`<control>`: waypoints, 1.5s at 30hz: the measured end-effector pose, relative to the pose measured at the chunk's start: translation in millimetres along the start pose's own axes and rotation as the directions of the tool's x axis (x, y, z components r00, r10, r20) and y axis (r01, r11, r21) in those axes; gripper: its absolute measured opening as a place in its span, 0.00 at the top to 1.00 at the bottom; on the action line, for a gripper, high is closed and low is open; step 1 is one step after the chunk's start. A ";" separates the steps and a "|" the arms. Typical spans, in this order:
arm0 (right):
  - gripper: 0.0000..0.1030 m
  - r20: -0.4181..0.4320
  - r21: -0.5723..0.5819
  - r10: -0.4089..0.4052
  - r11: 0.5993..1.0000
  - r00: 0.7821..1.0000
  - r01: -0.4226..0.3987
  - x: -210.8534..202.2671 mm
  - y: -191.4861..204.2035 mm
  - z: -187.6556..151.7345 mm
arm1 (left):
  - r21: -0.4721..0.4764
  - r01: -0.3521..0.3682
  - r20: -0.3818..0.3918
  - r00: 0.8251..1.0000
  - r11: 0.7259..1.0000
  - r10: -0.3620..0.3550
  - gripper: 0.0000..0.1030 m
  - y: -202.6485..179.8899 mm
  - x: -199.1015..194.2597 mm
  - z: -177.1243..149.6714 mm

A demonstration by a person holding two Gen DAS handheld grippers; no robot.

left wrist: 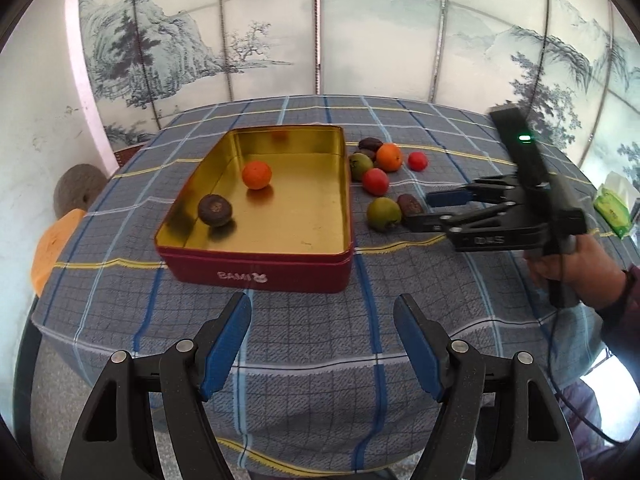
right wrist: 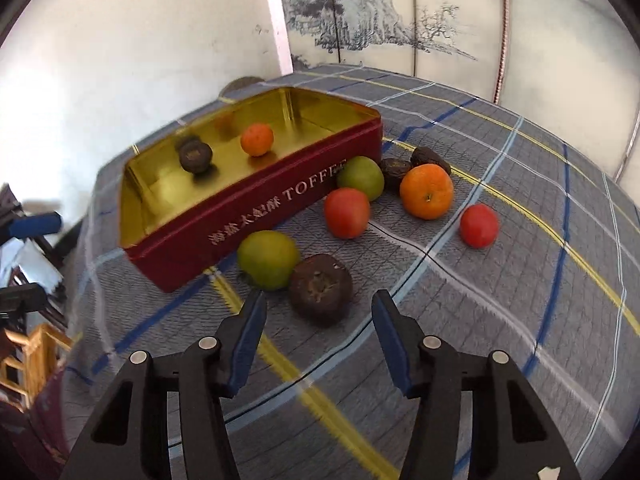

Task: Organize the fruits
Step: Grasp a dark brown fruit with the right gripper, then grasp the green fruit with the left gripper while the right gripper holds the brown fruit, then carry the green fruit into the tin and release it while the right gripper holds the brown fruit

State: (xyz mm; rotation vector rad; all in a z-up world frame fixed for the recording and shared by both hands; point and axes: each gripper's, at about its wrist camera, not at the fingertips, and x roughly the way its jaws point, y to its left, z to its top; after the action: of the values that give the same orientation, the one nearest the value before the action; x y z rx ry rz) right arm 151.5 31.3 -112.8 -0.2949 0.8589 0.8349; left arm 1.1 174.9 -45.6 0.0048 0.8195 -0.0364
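A red tin with a gold inside (left wrist: 256, 268) (right wrist: 224, 220) stands on the checked tablecloth. It holds an orange (left wrist: 257, 175) (right wrist: 257, 139) and a dark brown fruit (left wrist: 215, 210) (right wrist: 195, 156). Several fruits lie to its right: green (left wrist: 383, 213) (right wrist: 267, 258), dark brown (left wrist: 409, 205) (right wrist: 320, 289), red (left wrist: 376, 181) (right wrist: 346, 213), orange (left wrist: 389, 157) (right wrist: 426, 191). My left gripper (left wrist: 322, 312) is open and empty in front of the tin. My right gripper (right wrist: 319, 312) (left wrist: 420, 210) is open, just short of the nearest dark brown fruit.
A second green fruit (right wrist: 361, 178), a second red fruit (right wrist: 478, 225) and two more dark fruits (right wrist: 430, 159) lie further back. A green tissue pack (left wrist: 614, 208) sits at the table's right edge. A painted screen (left wrist: 320, 28) stands behind the table.
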 end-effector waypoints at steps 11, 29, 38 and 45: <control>0.68 0.054 0.108 -0.095 0.990 0.994 0.089 -48.9 -46.1 -14.2 | 0.219 0.177 0.013 0.983 0.960 -0.184 0.28 -38.9 5.7 34.9; 0.68 0.020 0.318 -0.237 0.923 0.971 0.218 -91.7 -137.4 -89.7 | 0.752 0.355 -0.361 0.927 0.555 -0.104 0.40 -93.5 114.5 105.5; 0.67 0.022 0.326 -0.206 0.926 0.978 0.188 -90.1 -139.9 -90.8 | 0.790 0.442 -0.503 0.863 0.425 0.039 0.58 -94.6 165.2 100.2; 0.67 0.018 0.360 -0.192 0.917 0.981 0.172 -90.0 -146.9 -92.5 | 0.767 0.432 -0.507 0.861 0.475 0.036 0.66 -83.9 172.8 106.1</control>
State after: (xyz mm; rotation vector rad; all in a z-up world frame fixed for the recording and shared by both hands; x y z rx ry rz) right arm 177.8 -162.4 -116.1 -0.0297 0.9006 0.4974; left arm 193.6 83.8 -98.6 0.9396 1.2119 -0.7295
